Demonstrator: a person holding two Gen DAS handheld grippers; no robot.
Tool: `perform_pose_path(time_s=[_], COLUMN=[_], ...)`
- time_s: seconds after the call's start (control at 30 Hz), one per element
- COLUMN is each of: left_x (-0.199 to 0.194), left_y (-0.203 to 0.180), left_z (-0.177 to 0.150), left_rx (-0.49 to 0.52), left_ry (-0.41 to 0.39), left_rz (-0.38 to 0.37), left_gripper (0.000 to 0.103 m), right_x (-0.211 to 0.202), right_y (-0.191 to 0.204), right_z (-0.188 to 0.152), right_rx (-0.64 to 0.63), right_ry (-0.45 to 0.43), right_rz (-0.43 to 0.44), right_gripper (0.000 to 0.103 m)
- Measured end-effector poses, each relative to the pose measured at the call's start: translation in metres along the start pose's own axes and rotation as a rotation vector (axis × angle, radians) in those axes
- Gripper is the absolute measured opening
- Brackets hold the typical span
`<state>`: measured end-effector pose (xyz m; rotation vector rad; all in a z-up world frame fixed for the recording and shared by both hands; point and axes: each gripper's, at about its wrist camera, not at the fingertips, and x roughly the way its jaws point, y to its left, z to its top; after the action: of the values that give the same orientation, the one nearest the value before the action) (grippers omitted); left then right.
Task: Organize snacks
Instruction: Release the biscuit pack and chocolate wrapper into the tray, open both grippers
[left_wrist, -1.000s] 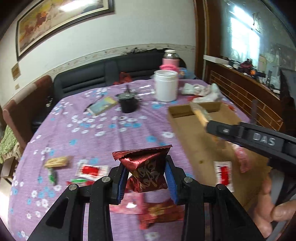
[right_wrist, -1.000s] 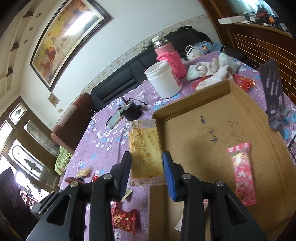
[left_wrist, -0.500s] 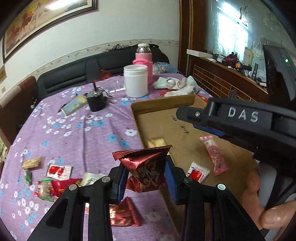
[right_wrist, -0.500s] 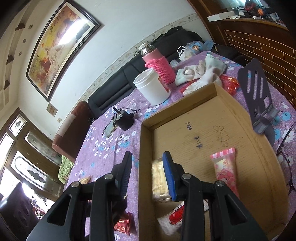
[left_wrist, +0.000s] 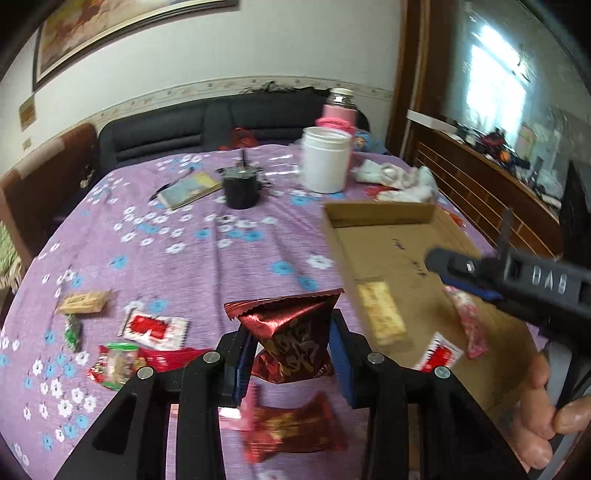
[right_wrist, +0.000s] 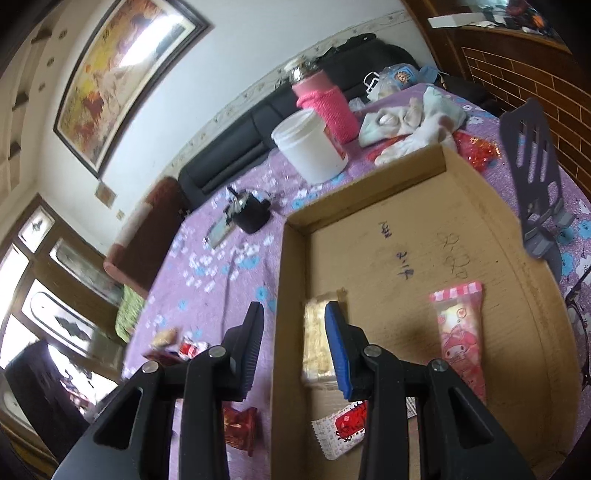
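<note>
My left gripper (left_wrist: 291, 325) is shut on a dark red foil snack packet (left_wrist: 291, 347), held above the purple flowered tablecloth just left of the cardboard box (left_wrist: 376, 214). In the box lie a yellow biscuit pack (left_wrist: 380, 314), a pink pack (left_wrist: 467, 321) and a white-and-red packet (left_wrist: 437, 354). My right gripper (right_wrist: 294, 310) hovers over the box's near left corner, jaws apart with nothing between them. The yellow biscuit pack (right_wrist: 317, 339) rests on the box floor below it, beside the pink pack (right_wrist: 458, 332).
Loose snacks lie on the cloth: a red packet (left_wrist: 291, 432), a white-and-red one (left_wrist: 155, 326), a green-and-red one (left_wrist: 114, 363), a tan one (left_wrist: 83, 301). Farther back stand a white jar (left_wrist: 325, 162), pink flask (left_wrist: 340, 114), black cup (left_wrist: 242, 186). A grey stand (right_wrist: 535, 177) is right of the box.
The right gripper carried the yellow biscuit pack over the box, and the pack now lies on the box floor. The left gripper swung toward the box and back, still holding the red packet.
</note>
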<state>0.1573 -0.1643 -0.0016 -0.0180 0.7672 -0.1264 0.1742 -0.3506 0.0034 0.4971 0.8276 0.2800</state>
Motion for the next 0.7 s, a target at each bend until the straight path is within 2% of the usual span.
perform_pose_path(time_s=[0.07, 0.17, 0.3, 0.37, 0.5, 0.7], left_x=[0.001, 0.005, 0.006, 0.009, 0.028, 0.056], left_y=[0.009, 0.006, -0.031, -0.056, -0.095, -0.11], left_z=[0.0, 0.0, 0.006, 0.009, 0.01, 0.002], left_rx=[-0.019, -0.026, 0.038, 0.081, 0.129, 0.124], left_ry=[0.011, 0.039, 0.054, 0.068, 0.109, 0.188], left_rz=[-0.014, -0.052, -0.112, -0.152, -0.172, -0.206], left_gripper=[0.039, 0.039, 0.039, 0.039, 0.039, 0.039], right_x=[0.003, -0.005, -0.034, -0.043, -0.05, -0.055], right_y=[0.001, -0.002, -0.008, -0.011, -0.02, -0.026], right_z=[-0.002, 0.0, 0.008, 0.01, 0.012, 0.016], right_rx=[0.003, 0.01, 0.017, 0.03, 0.058, 0.084], right_ry=[0.008, -0.025, -0.15, -0.181, -0.196, -0.202], right_rz=[-0.011, -0.028, -0.104, -0.117, -0.127, -0.129], right_gripper=[0.034, 0.034, 0.034, 0.034, 0.034, 0.034])
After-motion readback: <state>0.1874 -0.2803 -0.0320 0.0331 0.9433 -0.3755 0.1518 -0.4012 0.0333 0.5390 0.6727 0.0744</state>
